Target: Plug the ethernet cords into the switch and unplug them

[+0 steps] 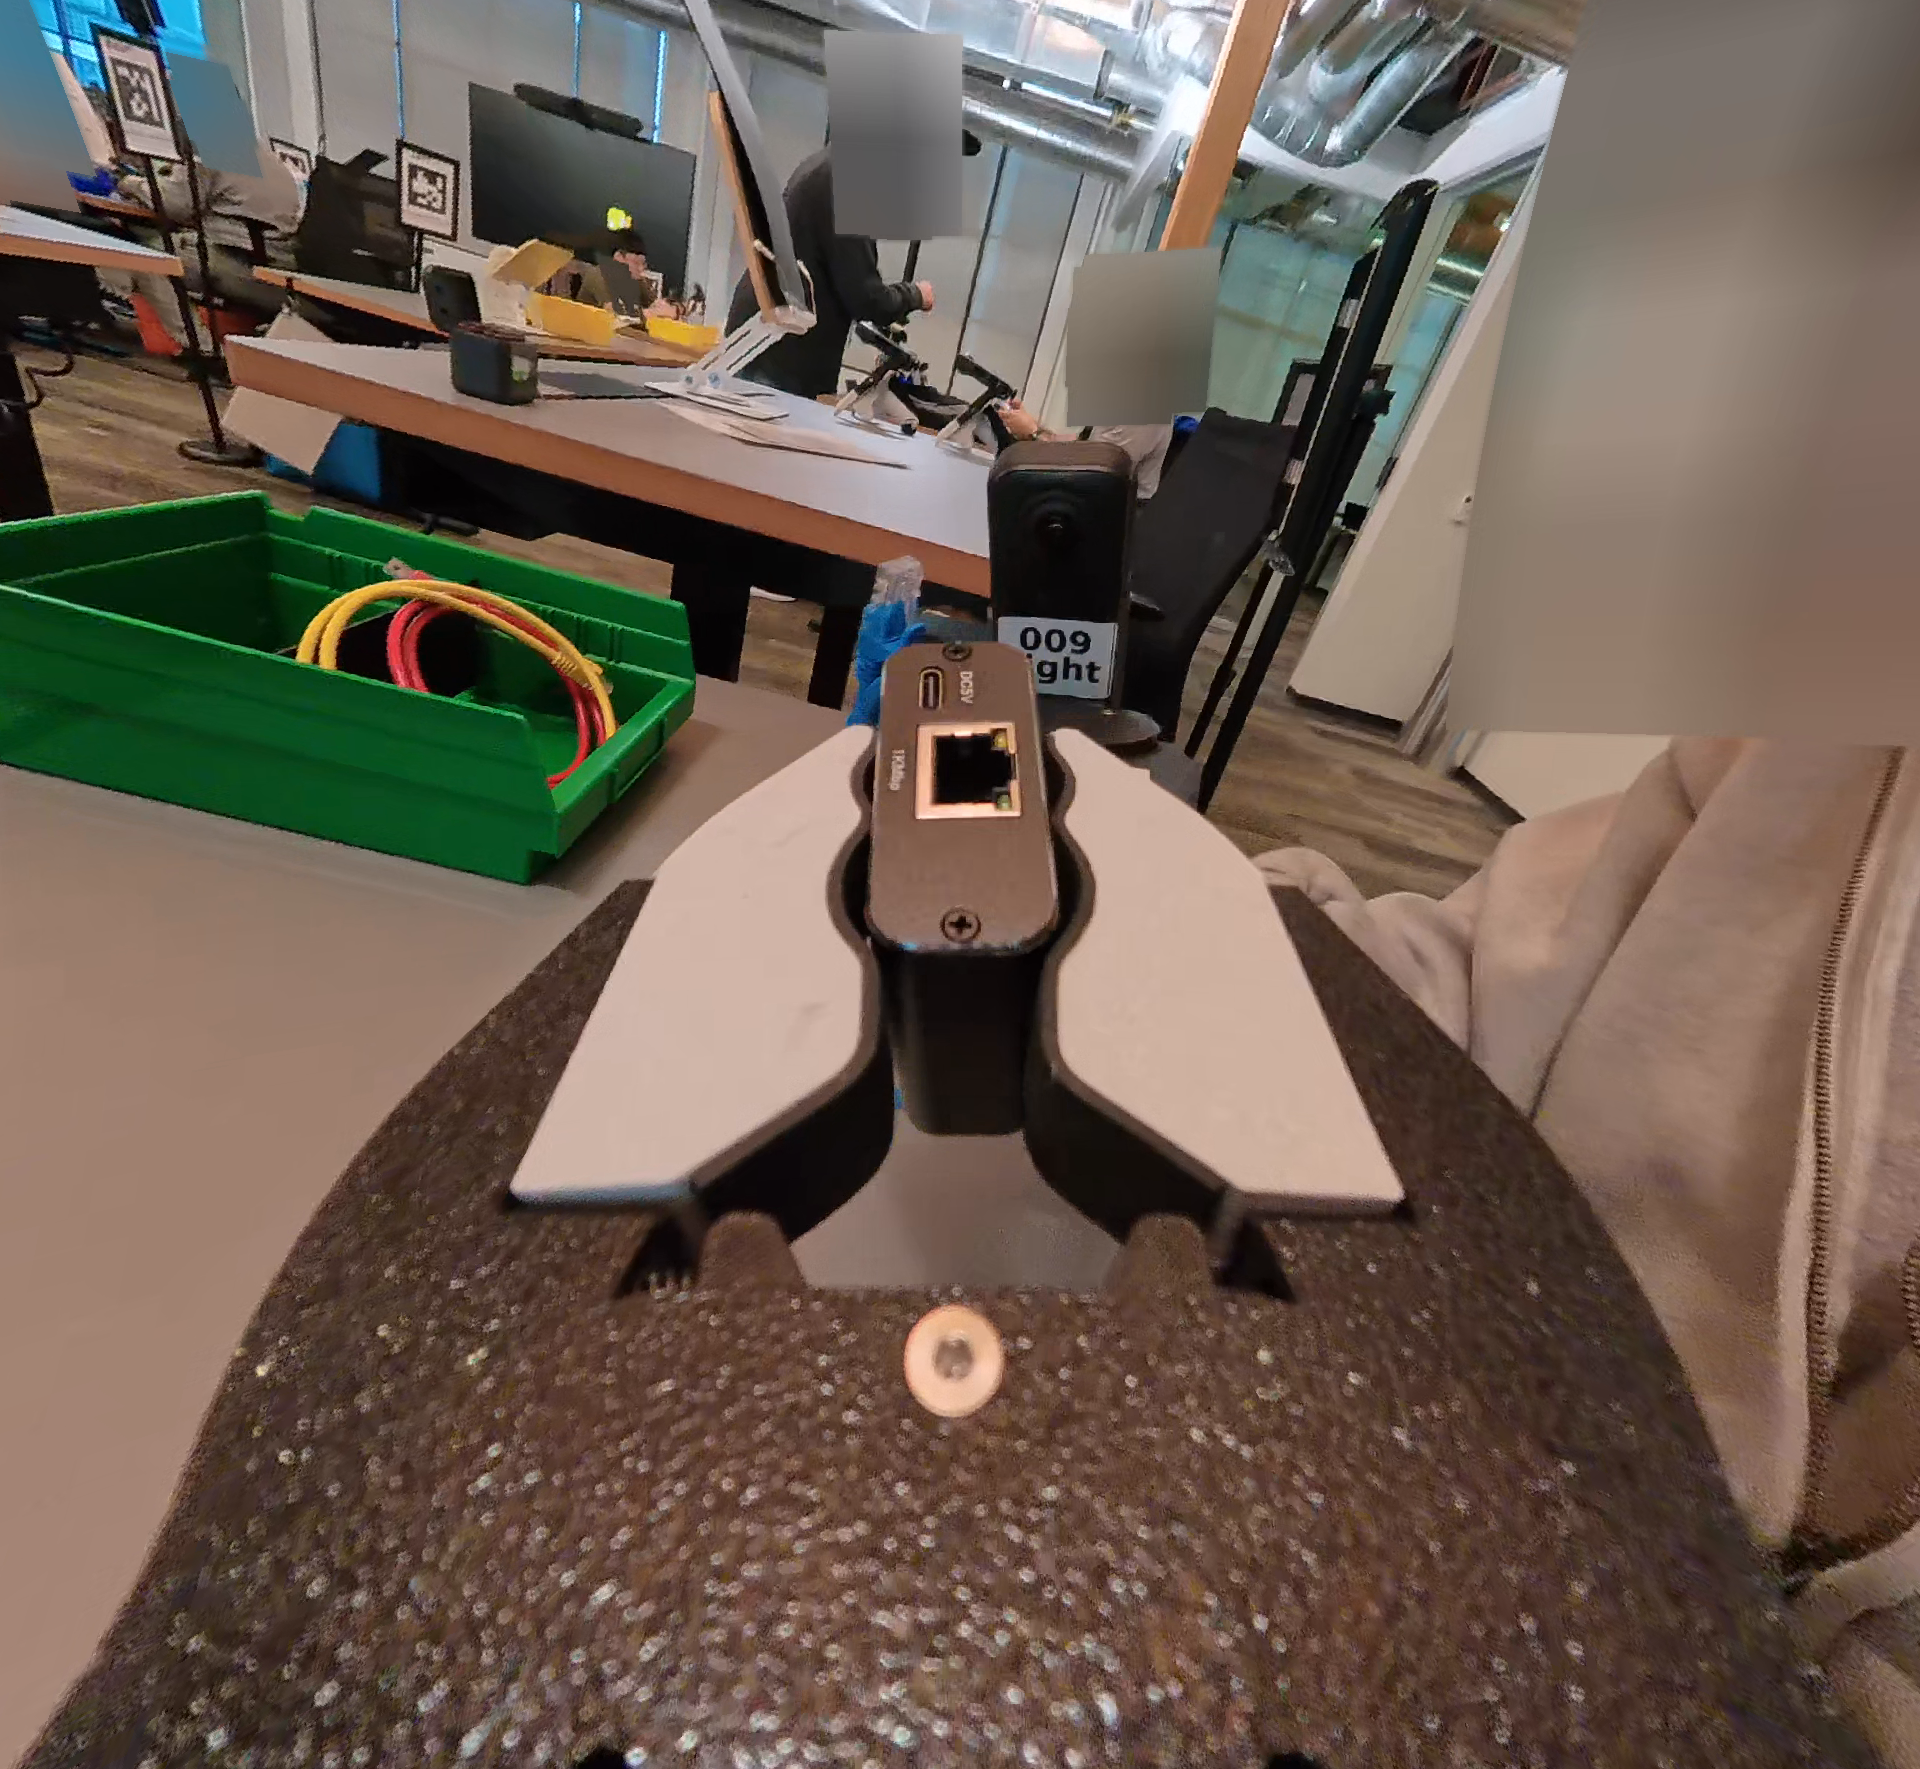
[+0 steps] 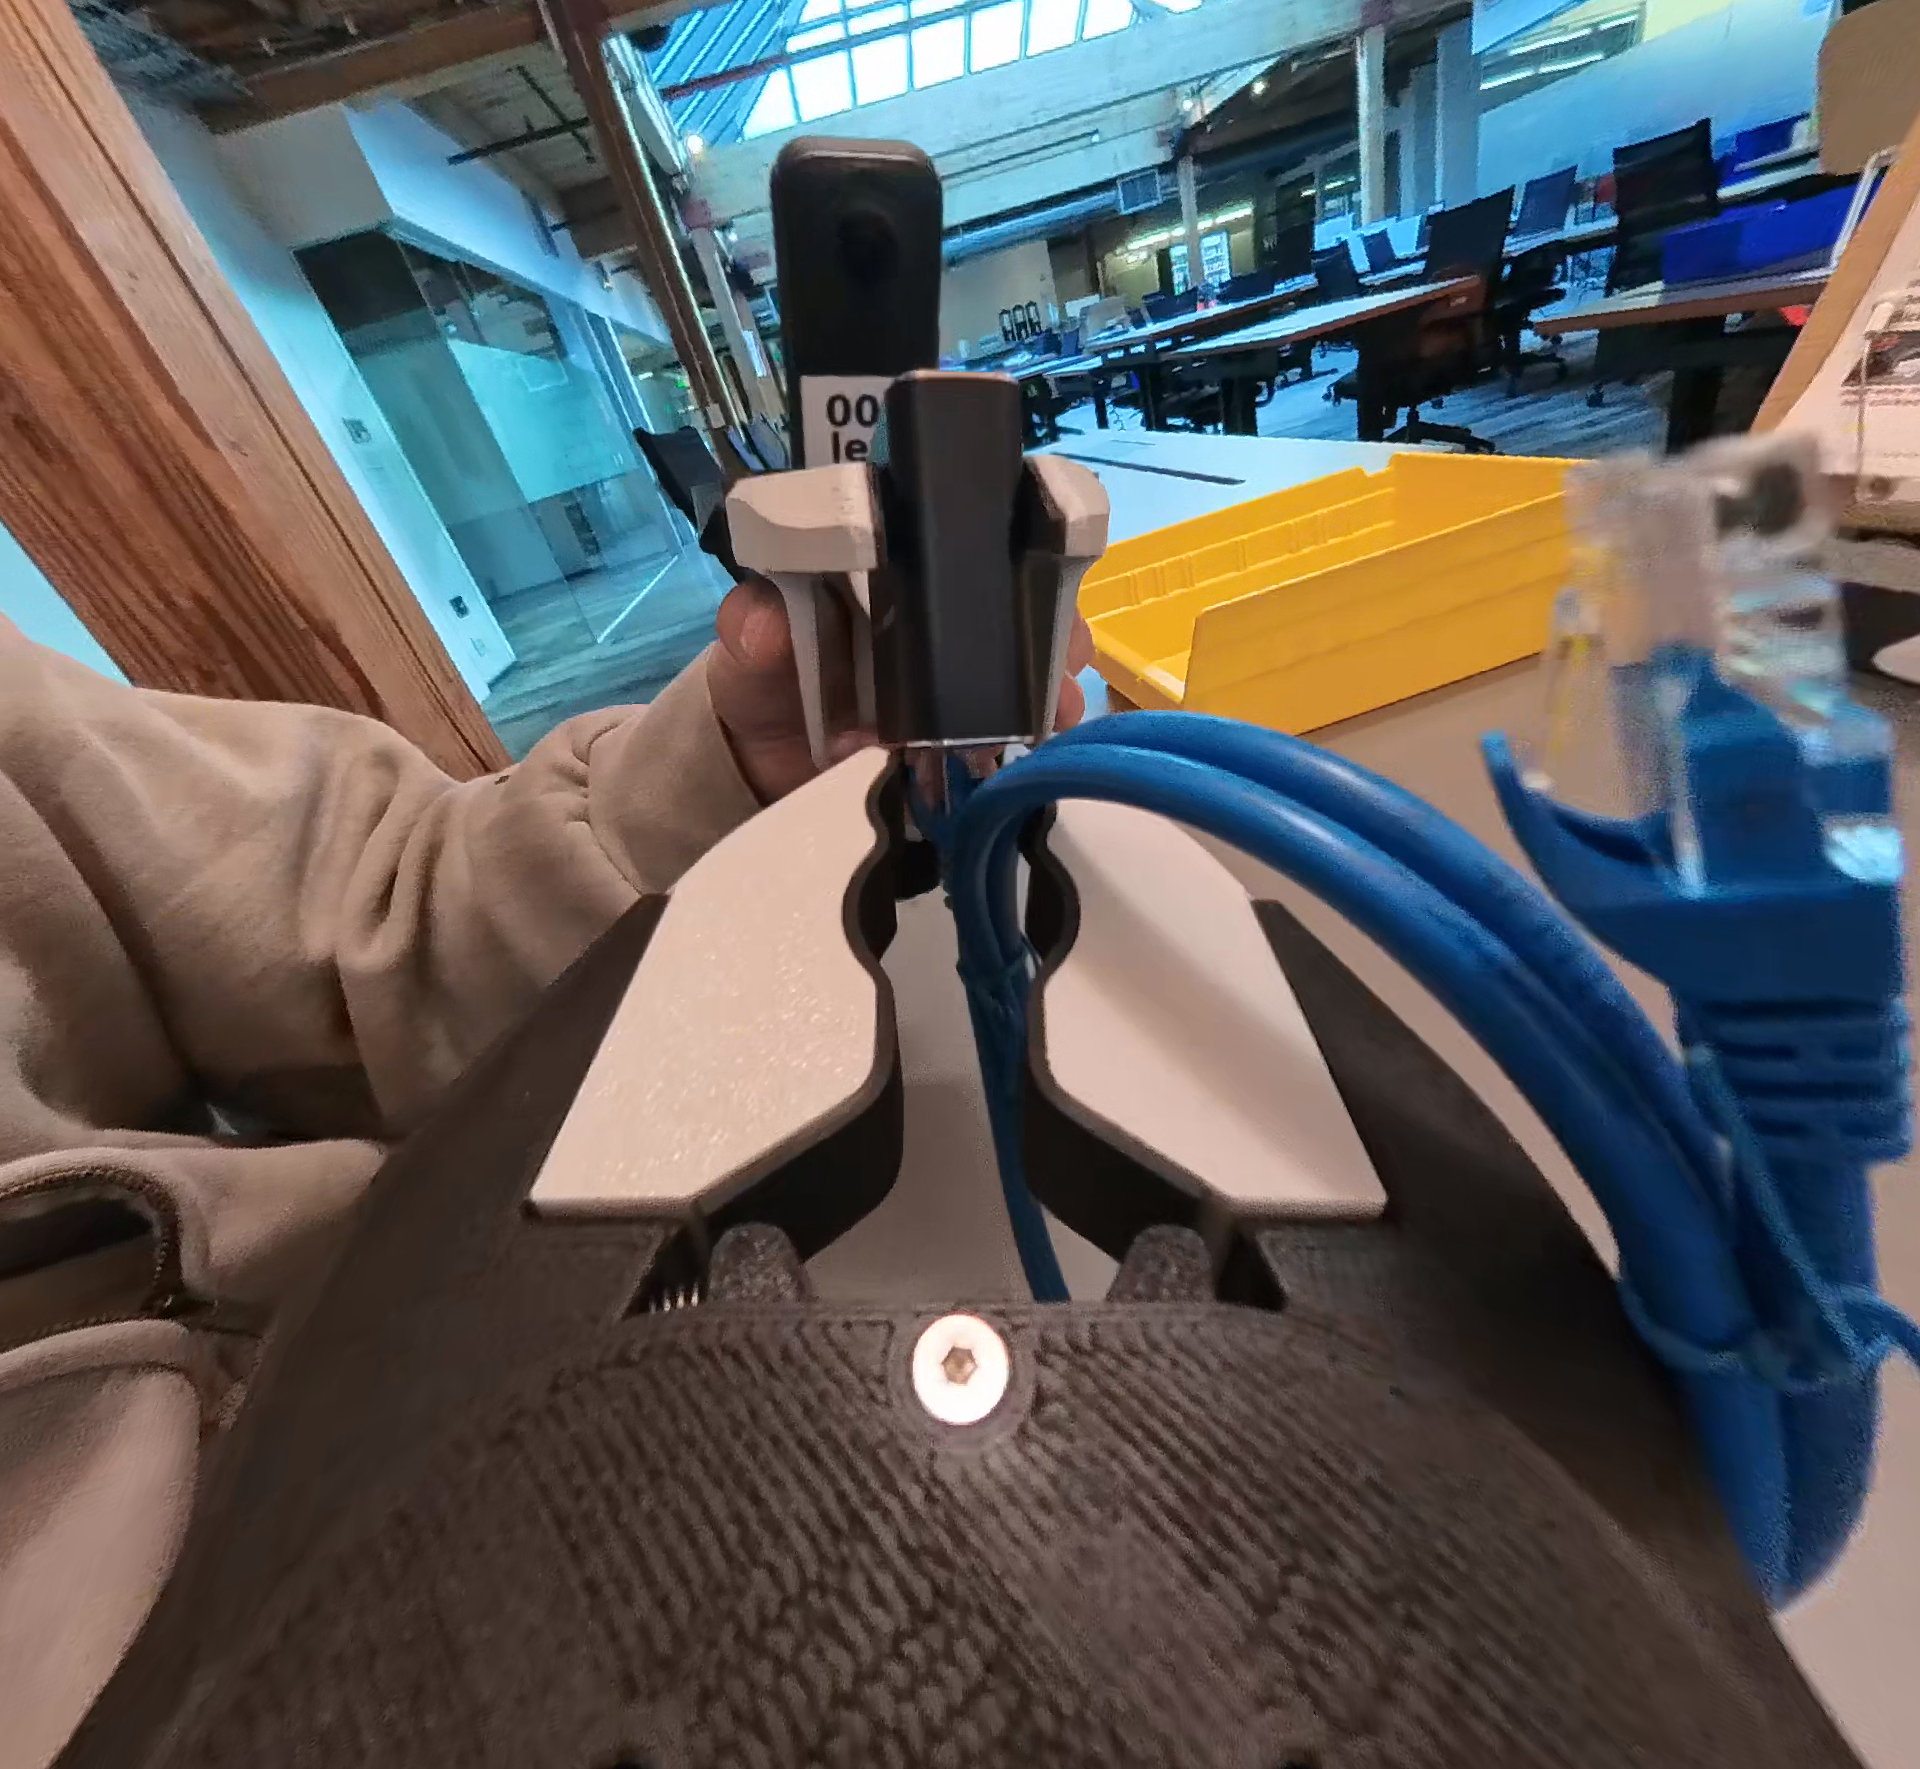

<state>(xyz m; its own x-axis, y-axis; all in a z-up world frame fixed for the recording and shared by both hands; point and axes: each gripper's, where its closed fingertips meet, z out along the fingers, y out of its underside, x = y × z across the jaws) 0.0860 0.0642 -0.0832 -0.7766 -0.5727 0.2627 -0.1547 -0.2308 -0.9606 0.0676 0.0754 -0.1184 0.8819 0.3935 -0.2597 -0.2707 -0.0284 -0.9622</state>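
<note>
Switch (image 1: 961, 846), a small black box, sits clamped between the fingers of the left claw (image 1: 961, 784), held up above the counter (image 1: 260, 992) with its end face toward the camera; that face shows one empty ethernet port and a smaller slot above it. In the right wrist view the same switch (image 2: 951, 556) stands upright in the far claw, a hand (image 2: 758, 680) behind it.

Right claw (image 2: 961, 846) is pinched together on a blue cord (image 2: 1299, 815), bundled in loops. The loops arc out to the right, and one clear plug (image 2: 1704, 576) on a blue boot hangs blurred close to the lens, free of any port. The cord's other end runs forward toward the underside of the switch; whether it is seated there I cannot tell, since the fingers hide it.

Green bin (image 1: 343, 763) rests on the counter at left, holding a coiled yellow cord (image 1: 416, 602) and a coiled red cord (image 1: 582, 701), looped together over something dark. Yellow bin (image 2: 1330, 597) sits on the counter beyond the right claw; what can be seen of its inside holds nothing.
</note>
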